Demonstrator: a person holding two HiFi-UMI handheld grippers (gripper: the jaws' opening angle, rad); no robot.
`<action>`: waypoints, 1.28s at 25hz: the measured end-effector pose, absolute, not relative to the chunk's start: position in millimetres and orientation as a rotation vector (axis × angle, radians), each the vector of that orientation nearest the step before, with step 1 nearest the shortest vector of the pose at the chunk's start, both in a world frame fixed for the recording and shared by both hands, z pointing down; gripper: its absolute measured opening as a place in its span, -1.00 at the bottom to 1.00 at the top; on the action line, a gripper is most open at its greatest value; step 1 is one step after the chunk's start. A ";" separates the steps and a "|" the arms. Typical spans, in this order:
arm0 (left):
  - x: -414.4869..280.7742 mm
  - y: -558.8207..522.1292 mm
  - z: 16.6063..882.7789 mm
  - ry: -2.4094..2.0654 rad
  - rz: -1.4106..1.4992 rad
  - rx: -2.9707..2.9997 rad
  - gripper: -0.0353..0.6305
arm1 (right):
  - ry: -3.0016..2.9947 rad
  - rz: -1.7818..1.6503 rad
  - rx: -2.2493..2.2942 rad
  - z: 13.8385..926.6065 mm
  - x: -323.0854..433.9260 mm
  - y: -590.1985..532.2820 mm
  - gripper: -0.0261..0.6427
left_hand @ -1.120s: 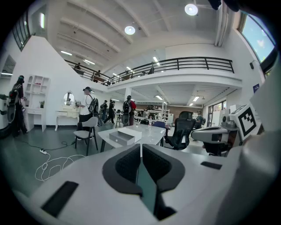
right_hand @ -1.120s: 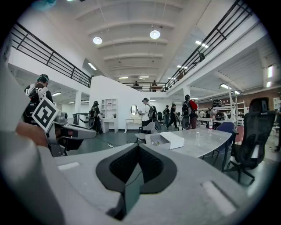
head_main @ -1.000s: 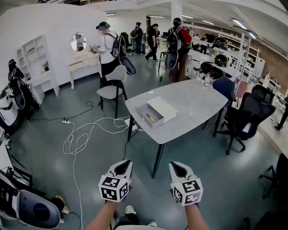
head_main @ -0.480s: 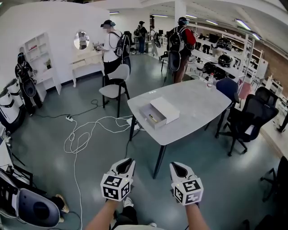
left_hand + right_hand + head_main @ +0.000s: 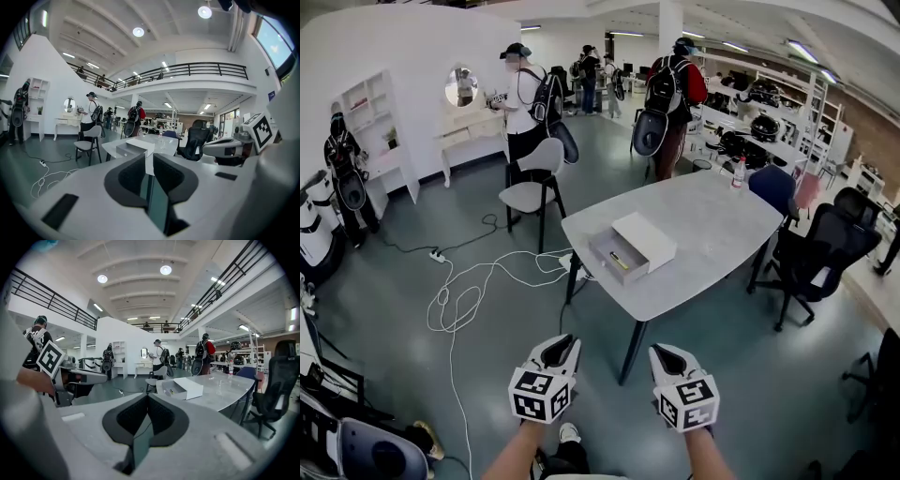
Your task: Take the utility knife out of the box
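The utility knife [image 5: 620, 260] in the open drawer [image 5: 612, 251] of the box [image 5: 645, 234] is shown too small in the head view for details to be told. Both forearms [image 5: 514, 453] are cut off by the bottom edge. In the left gripper view, the drawer's inside is hidden.

Big open hall. White wall [image 5: 412, 47] on the left w/ a shelf unit [image 5: 370, 131] & a round mirror [image 5: 462, 86] over a white desk [image 5: 473, 127]. Grey-green floor [image 5: 394, 272], white cables [image 5: 452, 356] sprawled off the table's [image 5: 712, 234] left edge. Pale chair [image 5: 530, 187] beyond its far-left corner, black office chair [image 5: 816, 253] by the right edge. Railed mezzanine [image 5: 187, 70] overhead, round ceiling lights [image 5: 138, 32] on.
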State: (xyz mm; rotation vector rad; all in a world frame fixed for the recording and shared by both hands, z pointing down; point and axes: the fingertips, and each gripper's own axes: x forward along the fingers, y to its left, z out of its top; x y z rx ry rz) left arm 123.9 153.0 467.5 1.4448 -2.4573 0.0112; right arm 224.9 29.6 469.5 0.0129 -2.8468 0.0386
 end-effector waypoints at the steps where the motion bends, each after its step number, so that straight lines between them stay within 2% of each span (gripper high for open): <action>1: 117.1 151.4 467.5 -2.453 0.007 1.446 -0.81 | -2.844 0.038 0.015 469.2 219.0 28.5 -0.91; 5: 87.3 144.1 470.0 -2.429 -0.014 1.466 -0.67 | -2.837 0.034 0.040 468.5 191.9 22.5 -0.91; 32: -73.7 129.3 470.3 -2.312 -0.067 1.608 -0.39 | -2.793 0.044 0.239 465.8 47.9 13.7 -0.91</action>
